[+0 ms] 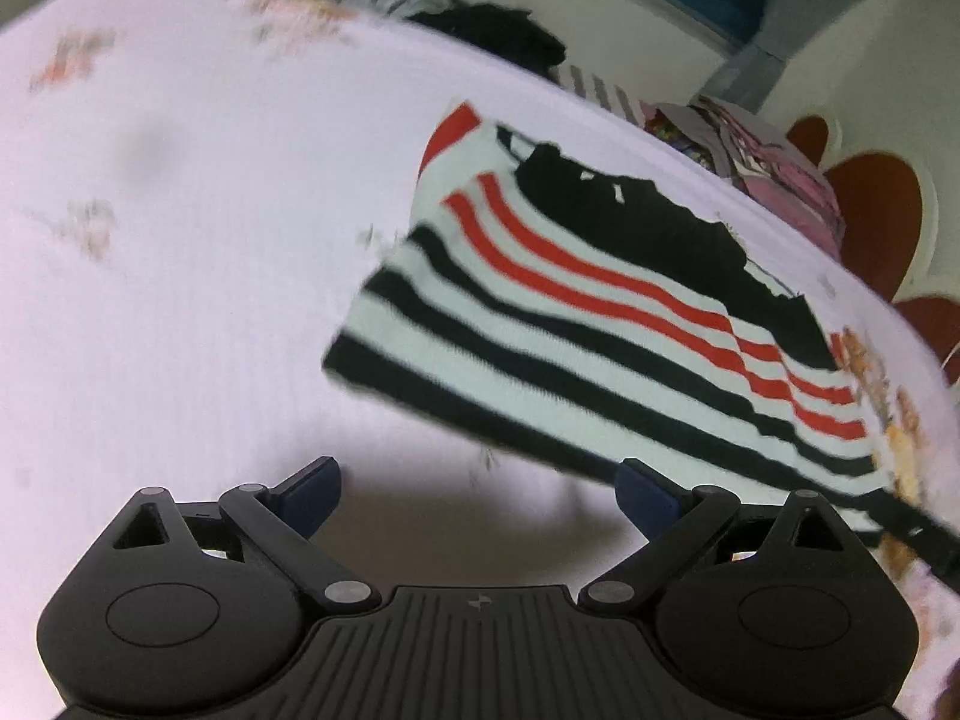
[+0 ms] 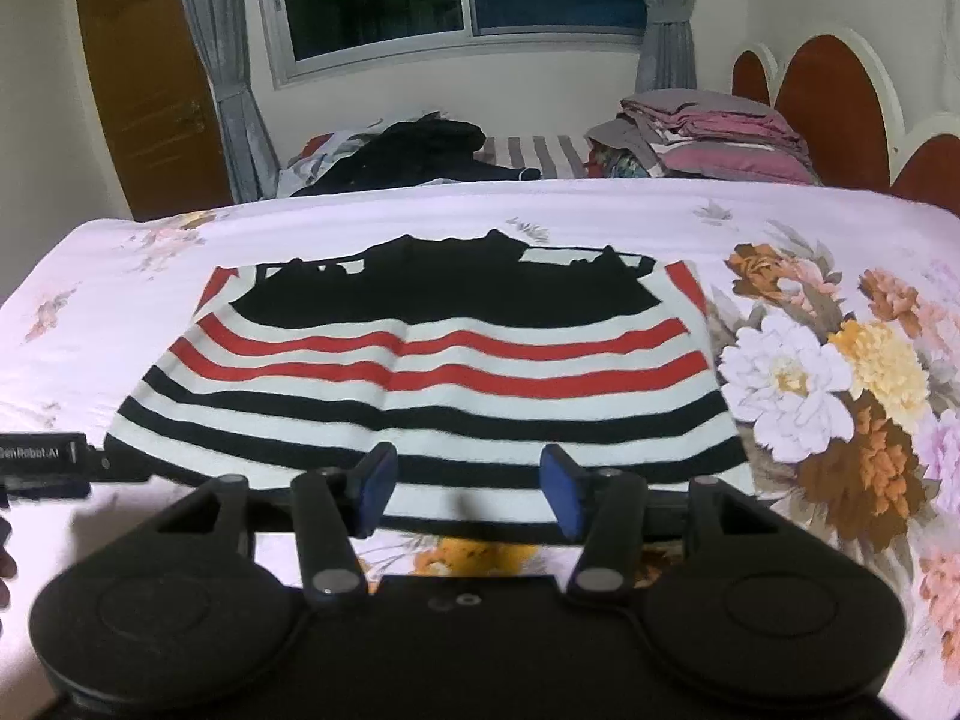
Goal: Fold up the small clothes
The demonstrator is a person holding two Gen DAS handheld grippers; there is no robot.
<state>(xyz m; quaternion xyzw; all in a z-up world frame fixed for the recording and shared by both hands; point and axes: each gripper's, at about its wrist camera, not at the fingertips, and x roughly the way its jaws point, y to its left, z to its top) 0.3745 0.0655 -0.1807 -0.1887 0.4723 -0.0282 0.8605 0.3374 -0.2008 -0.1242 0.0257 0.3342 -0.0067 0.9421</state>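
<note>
A small striped garment (image 2: 432,372), white with black and red stripes and a black top part, lies flat on the flowered bedsheet (image 2: 840,360). My right gripper (image 2: 471,489) is open and empty, just above the garment's near hem. My left gripper (image 1: 477,489) is open and empty, over bare sheet to the left of the garment (image 1: 600,312), near its lower left corner. The left gripper's body (image 2: 42,462) shows at the left edge of the right wrist view.
A pile of dark clothes (image 2: 420,150) and a stack of folded pink and grey bedding (image 2: 708,132) lie at the far side of the bed. A red and white headboard (image 2: 840,90) stands on the right. A window and a wooden door are behind.
</note>
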